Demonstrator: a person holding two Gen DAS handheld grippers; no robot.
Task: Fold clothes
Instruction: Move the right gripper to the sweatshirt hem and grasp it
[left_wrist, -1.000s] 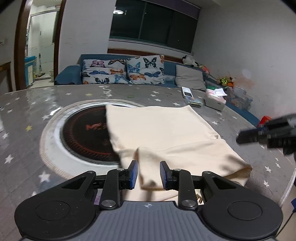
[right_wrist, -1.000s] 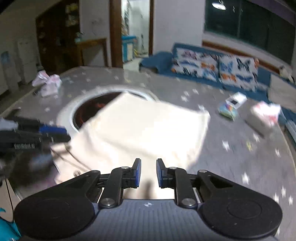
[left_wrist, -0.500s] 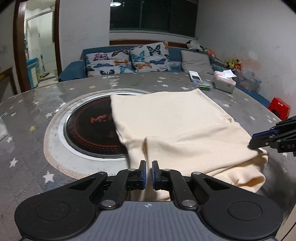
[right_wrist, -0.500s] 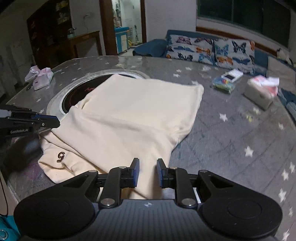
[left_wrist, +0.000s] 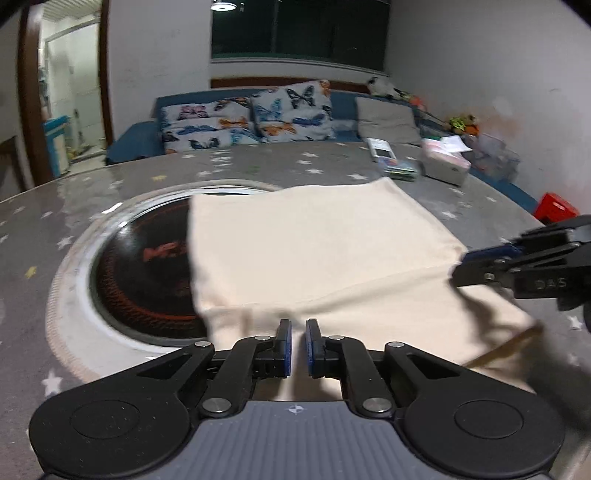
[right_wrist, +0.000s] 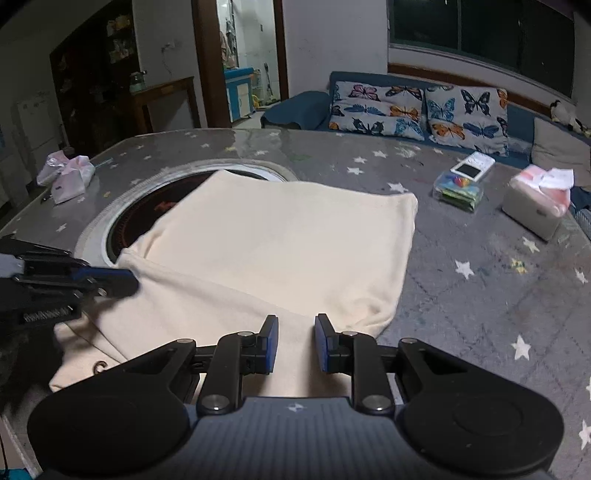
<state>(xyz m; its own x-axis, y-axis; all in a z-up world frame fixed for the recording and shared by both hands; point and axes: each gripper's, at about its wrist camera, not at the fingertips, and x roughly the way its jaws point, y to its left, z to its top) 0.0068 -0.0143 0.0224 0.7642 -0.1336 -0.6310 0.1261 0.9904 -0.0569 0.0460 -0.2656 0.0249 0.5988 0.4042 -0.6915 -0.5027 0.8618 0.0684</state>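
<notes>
- A cream garment (right_wrist: 280, 243) is lying partly folded on the grey star-patterned table (right_wrist: 480, 295), its far corner covering part of the round black hotplate (left_wrist: 147, 266) set into the tabletop.
- The left gripper (left_wrist: 297, 343) is hovering over the near edge of the cloth; its jaws are opening slightly, a narrow gap is showing between the blue pads, and no fabric is pinched there.
- The right gripper (right_wrist: 294, 343) is hanging above the near right part of the same edge; its jaws are opening too, with cloth showing beneath the gap but not clamped.
- The fabric is looking soft, light and limp, so it will likely be sagging and wrinkling when lifted, not holding any shape.
- It is unlikely to be fragile, though a single-layer pinch could be pulling the folded layers apart.
- The sensible holds are looking like the two near corners of the doubled-over edge, taking all layers together.
- A tissue box (right_wrist: 535, 210) and a small packet (right_wrist: 458, 190) are sitting well apart from the cloth.
</notes>
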